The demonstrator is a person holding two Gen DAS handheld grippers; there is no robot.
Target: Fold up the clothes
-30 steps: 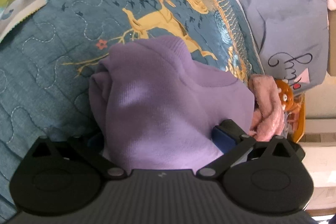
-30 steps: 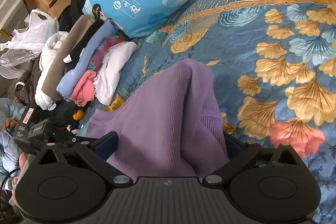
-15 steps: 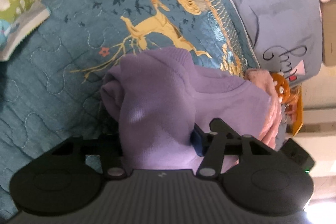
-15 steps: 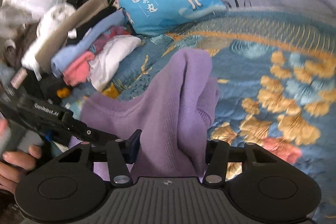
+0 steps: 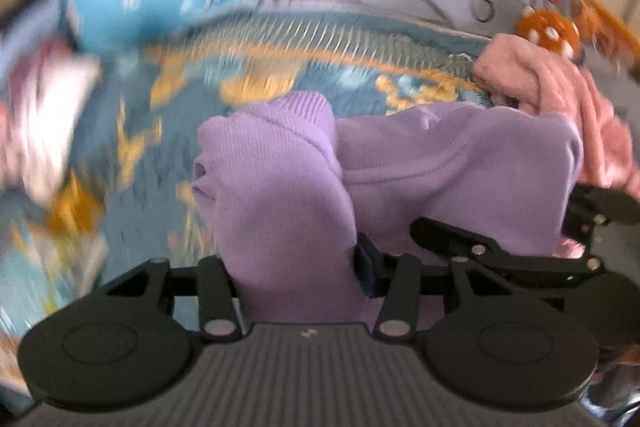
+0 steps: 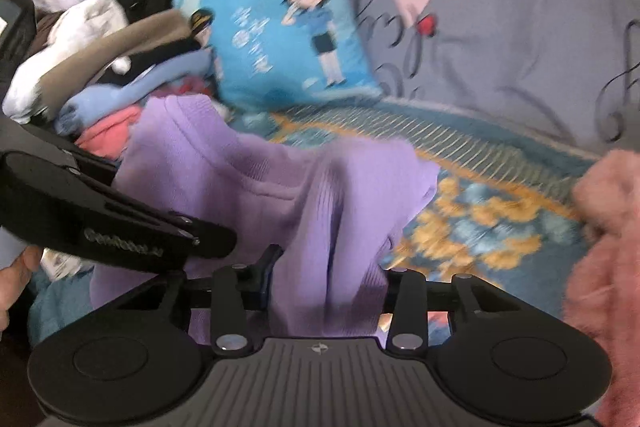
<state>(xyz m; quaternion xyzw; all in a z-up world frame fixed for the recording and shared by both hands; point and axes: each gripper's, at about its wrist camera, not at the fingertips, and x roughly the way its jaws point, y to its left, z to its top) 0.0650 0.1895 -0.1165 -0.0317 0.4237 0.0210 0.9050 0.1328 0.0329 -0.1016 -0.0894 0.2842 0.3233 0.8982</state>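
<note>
Over bed: purple knitted sweater (image 5: 440,163) lifted off blue patterned quilt (image 5: 168,163), toward 12 o'clock.
Left hand-held gripper (image 5: 296,267): was wide, jaws closing on sweater fold.
Right hand-held gripper (image 6: 328,291): same, closing on fold.
Meaning: folding can begin.

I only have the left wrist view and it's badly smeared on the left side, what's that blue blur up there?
Observer: A blue cushion printed with a cartoon figure in uniform, sharp in the right wrist view.
Operator: And under it?
Observer: A pile of clothes in white, brown, blue and pink.
Operator: Does the right gripper have the purple sweater?
Observer: Yes, the right gripper is closing on a bunched fold of the purple sweater.
</note>
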